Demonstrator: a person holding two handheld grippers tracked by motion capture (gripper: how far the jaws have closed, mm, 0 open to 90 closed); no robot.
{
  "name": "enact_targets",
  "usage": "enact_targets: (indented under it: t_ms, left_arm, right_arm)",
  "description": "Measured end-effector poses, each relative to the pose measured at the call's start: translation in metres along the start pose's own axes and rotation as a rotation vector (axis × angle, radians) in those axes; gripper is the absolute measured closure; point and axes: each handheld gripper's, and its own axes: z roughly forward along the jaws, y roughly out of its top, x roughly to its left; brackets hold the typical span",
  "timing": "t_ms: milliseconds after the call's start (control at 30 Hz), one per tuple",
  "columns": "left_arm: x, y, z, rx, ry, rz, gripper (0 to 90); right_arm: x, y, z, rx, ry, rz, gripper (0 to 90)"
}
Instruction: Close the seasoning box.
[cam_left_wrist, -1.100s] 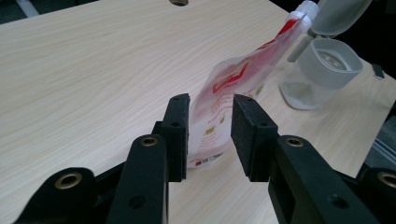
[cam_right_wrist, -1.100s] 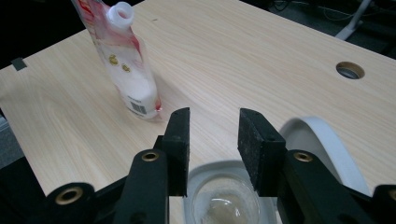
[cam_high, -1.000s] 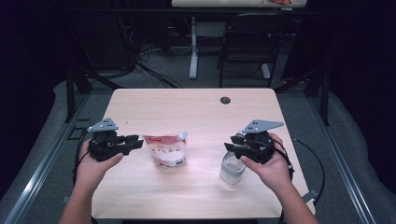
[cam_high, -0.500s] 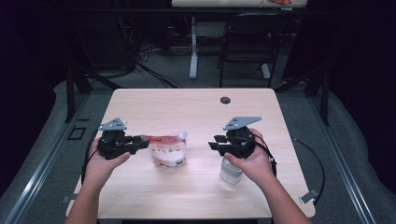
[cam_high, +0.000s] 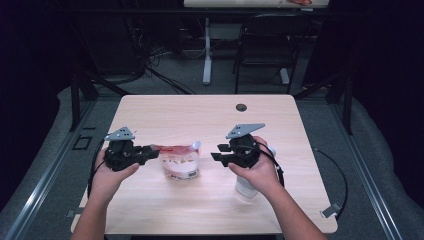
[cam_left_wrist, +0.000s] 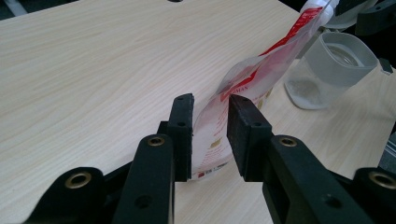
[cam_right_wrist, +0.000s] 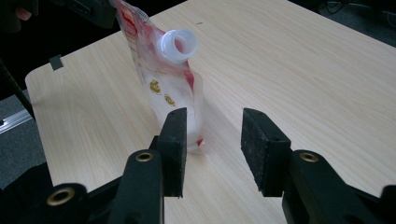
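Observation:
A clear stand-up pouch (cam_high: 180, 161) with red print and a white uncapped spout (cam_right_wrist: 177, 45) stands upright mid-table. My left gripper (cam_high: 154, 150) is at its left side; in the left gripper view its jaws (cam_left_wrist: 212, 100) straddle the pouch's side edge (cam_left_wrist: 224, 116) with a gap still between them, open. My right gripper (cam_high: 216, 152) hovers just right of the pouch, open, with the pouch (cam_right_wrist: 175, 93) ahead of its left jaw and nothing between the jaws (cam_right_wrist: 215, 114). A clear jar (cam_left_wrist: 334, 65) holding a little white powder stands behind the pouch, partly under the right hand (cam_high: 247, 186).
The light wooden table (cam_high: 200, 117) has a round cable hole (cam_high: 241, 107) near its far edge. A black cable (cam_high: 334, 167) trails off the right side. A chair and desk legs stand on the floor beyond the table.
My right gripper has moved left, away from above the jar toward the pouch's spout side. My left gripper has slid right until its jaws straddle the pouch's edge.

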Motion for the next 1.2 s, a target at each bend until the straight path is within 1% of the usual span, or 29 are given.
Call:
enact_targets:
  t_ms: [100, 200, 467, 700, 1000, 1033, 1200]
  left_arm:
    - [0.0, 0.0, 0.0, -0.003, 0.003, 0.002, 72.1]
    - [0.001, 0.0, -0.001, -0.008, 0.001, 0.001, 72.5]
    - [0.003, -0.002, 0.0, -0.019, -0.008, -0.014, 73.3]
    - [0.003, -0.002, 0.0, -0.025, -0.01, -0.015, 72.8]
    - [0.003, -0.002, 0.0, -0.024, -0.011, -0.015, 73.5]
    - [0.003, -0.002, 0.0, -0.024, -0.012, -0.02, 73.6]
    - [0.003, -0.002, 0.0, -0.024, -0.011, -0.017, 74.6]
  right_arm:
    - [0.0, 0.002, 0.004, 0.001, 0.012, -0.002, 61.3]
    - [0.0, 0.003, 0.007, 0.005, 0.014, -0.001, 61.2]
    - [0.001, 0.007, 0.016, 0.001, 0.026, -0.002, 61.1]
    - [0.006, 0.011, 0.027, -0.003, 0.044, -0.002, 60.6]
    - [0.013, 0.017, 0.036, -0.009, 0.067, -0.013, 60.6]
    - [0.014, 0.017, 0.036, -0.009, 0.069, -0.014, 60.6]
    - [0.016, 0.019, 0.041, -0.013, 0.07, -0.02, 62.3]
